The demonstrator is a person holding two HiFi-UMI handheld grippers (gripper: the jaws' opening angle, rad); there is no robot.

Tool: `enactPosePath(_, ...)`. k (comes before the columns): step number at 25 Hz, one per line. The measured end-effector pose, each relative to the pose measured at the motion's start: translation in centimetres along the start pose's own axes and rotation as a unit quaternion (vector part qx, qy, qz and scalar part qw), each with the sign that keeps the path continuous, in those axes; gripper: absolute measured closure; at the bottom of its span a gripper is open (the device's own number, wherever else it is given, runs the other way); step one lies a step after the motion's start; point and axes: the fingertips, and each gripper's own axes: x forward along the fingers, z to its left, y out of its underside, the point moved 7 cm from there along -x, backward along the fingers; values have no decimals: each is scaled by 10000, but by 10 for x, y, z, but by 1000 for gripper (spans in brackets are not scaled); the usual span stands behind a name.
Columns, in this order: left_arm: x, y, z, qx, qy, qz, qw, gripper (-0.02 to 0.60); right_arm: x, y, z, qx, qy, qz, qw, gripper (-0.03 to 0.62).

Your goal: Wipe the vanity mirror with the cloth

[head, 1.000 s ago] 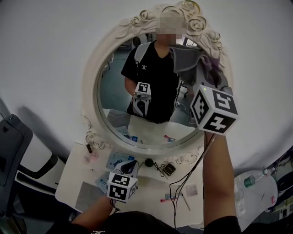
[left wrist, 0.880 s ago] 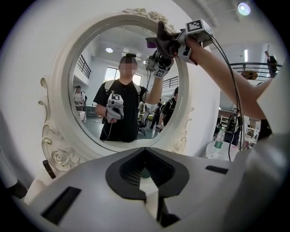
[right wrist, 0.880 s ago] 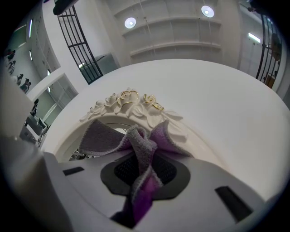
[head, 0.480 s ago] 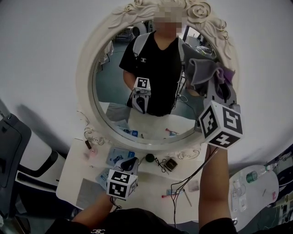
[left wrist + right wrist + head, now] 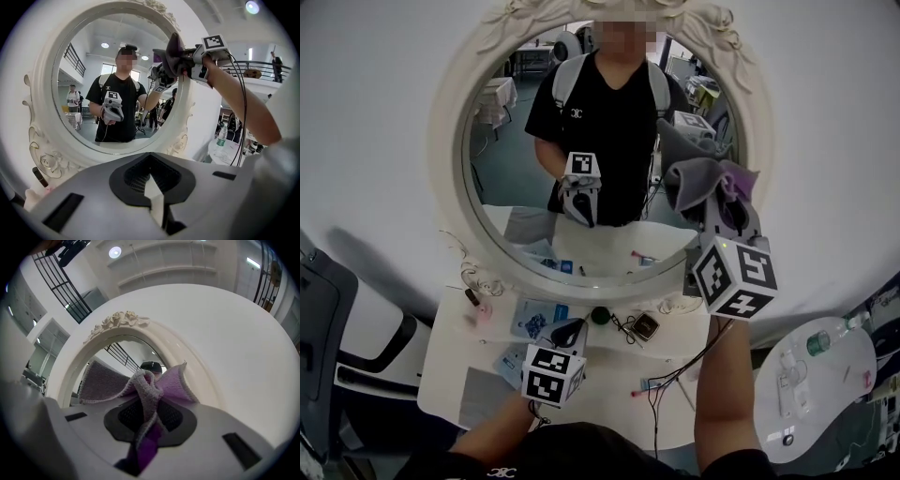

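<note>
An oval vanity mirror in a white ornate frame (image 5: 448, 159) stands on a white vanity table (image 5: 600, 398). My right gripper (image 5: 724, 208) is raised at the mirror's right side, shut on a grey and purple cloth (image 5: 698, 178). The cloth lies bunched against the glass near the right frame. In the right gripper view the cloth (image 5: 145, 385) fans out of the jaws in front of the frame (image 5: 122, 322). My left gripper (image 5: 567, 334) hangs low over the table, shut with nothing in it. From the left gripper (image 5: 152, 199) I see the mirror frame (image 5: 44, 117), the cloth (image 5: 171, 51) and the right gripper (image 5: 187, 65).
Small items lie on the table below the mirror: blue packets (image 5: 539, 319), a black round object (image 5: 600, 315), a small box (image 5: 645, 326) and loose cables (image 5: 661, 384). A dark chair (image 5: 321, 309) stands at the left. A round white side table (image 5: 825, 375) with a bottle (image 5: 821, 342) is at the right.
My right gripper has carried the cloth down the right side of the glass, from near the top to about mid height. The left gripper has stayed over the table.
</note>
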Motion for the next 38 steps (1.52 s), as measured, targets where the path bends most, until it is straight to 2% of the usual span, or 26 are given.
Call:
enactPosePath(8, 1, 2, -5, 104, 28, 63, 9999, 583, -17, 53, -6, 119, 86, 534, 9985, 543)
enactPosePath(16, -3, 2, -10, 159, 33, 60, 9998, 582, -35, 121, -1, -302, 293, 1293, 9907, 543)
enactPosePath(21, -8, 1, -13, 191, 13, 20, 9998, 581, -44, 164, 16, -589, 327, 1880, 9799, 543)
enactPosePath(26, -17, 1, -12, 198, -58, -50, 9998, 583, -49, 213, 40, -1087, 129, 2656, 9578, 543)
enactPosePath(29, -25, 0, -10, 193, -120, -126, 9997, 582, -49, 230, 49, -1035, -20, 2997, 9484, 543)
enactPosePath(31, -30, 2, -7, 170, -165, -155, 9996, 583, -49, 230, 49, -885, -108, 3105, 9464, 543)
enactPosePath(33, -34, 4, -4, 128, -208, -156, 9996, 583, -48, 216, 45, -844, -95, 2953, 9516, 543)
enactPosePath(35, -37, 5, -2, 92, -229, -152, 9996, 581, -46, 183, 43, -947, -24, 2487, 9639, 543)
enactPosePath(38, -36, 4, -5, 122, -175, -174, 9996, 583, -42, 111, 42, -1056, -43, 1595, 9815, 543)
